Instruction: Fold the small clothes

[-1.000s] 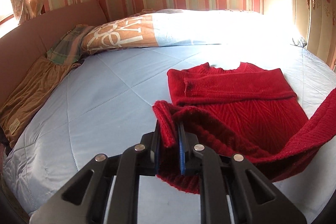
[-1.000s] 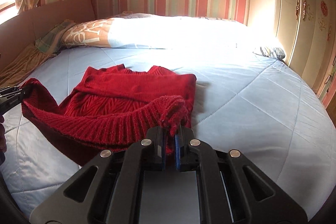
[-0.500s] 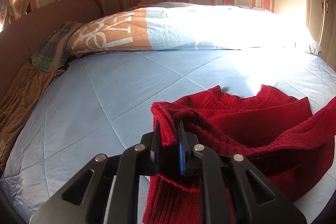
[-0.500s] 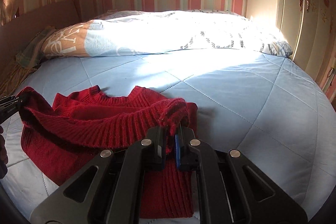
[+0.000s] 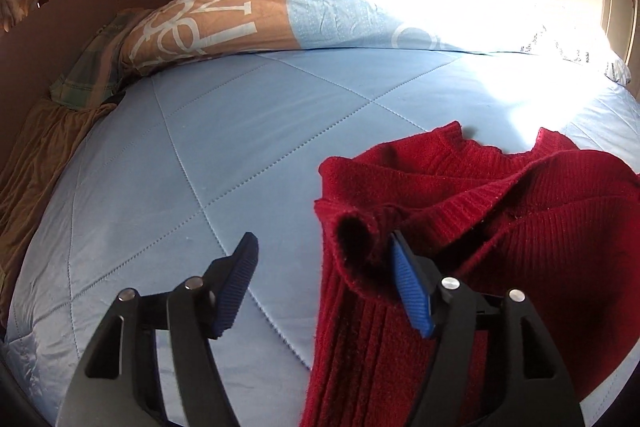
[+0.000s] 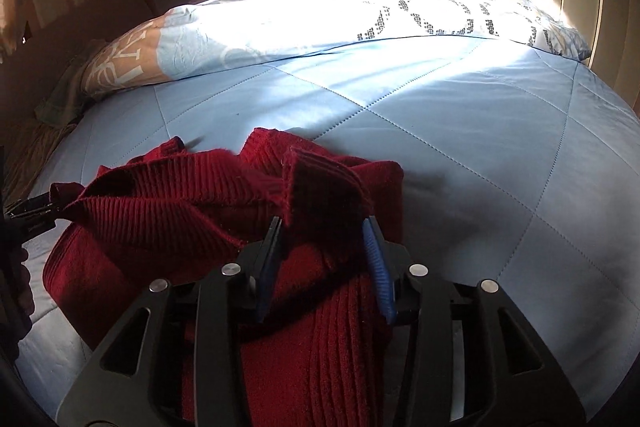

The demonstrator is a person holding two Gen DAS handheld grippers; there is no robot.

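A red knit sweater [image 5: 500, 227] lies folded over on the light blue quilted bed [image 5: 240, 147]. Its ribbed hem edge is laid up near the collar. My left gripper [image 5: 324, 251] is open, and the hem's left corner rests loose against its right blue pad [image 5: 408, 287]. In the right wrist view the same sweater [image 6: 160, 219] fills the lower left. My right gripper [image 6: 324, 231] is open, with the hem's right corner standing loose between its pads. The left gripper's tip [image 6: 32, 211] shows at that view's left edge, beside the hem.
A long patterned pillow [image 5: 340, 11] lies across the head of the bed. A plaid cloth [image 5: 92, 67] and a tan garment [image 5: 36, 155] lie along the bed's left side by the headboard. A wardrobe [image 6: 600, 7] stands to the right.
Both grippers carried the sweater's hem forward over the body to the collar, then opened and let go of the hem corners.
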